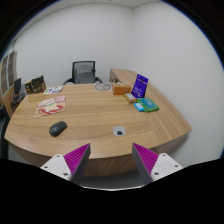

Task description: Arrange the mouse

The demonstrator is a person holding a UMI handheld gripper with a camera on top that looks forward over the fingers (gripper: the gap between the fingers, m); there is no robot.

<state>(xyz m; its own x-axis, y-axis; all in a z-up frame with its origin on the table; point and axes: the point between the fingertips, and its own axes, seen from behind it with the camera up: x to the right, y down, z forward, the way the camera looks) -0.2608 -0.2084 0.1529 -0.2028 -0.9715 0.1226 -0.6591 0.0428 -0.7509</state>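
A black mouse (58,128) lies on the wooden table (95,115), on its left part, in front of a pink-and-white sheet (50,105). My gripper (112,160) is held high, back from the table's near edge, with the mouse ahead of it and to the left. Its fingers (75,158) with purple pads stand wide apart, and nothing is between them.
A round cable grommet (120,130) sits in the table just ahead of the fingers. A teal box (146,104), a purple stand-up card (139,84) and small items are at the right. An office chair (84,72) stands behind the table. Books (34,87) lean at the far left.
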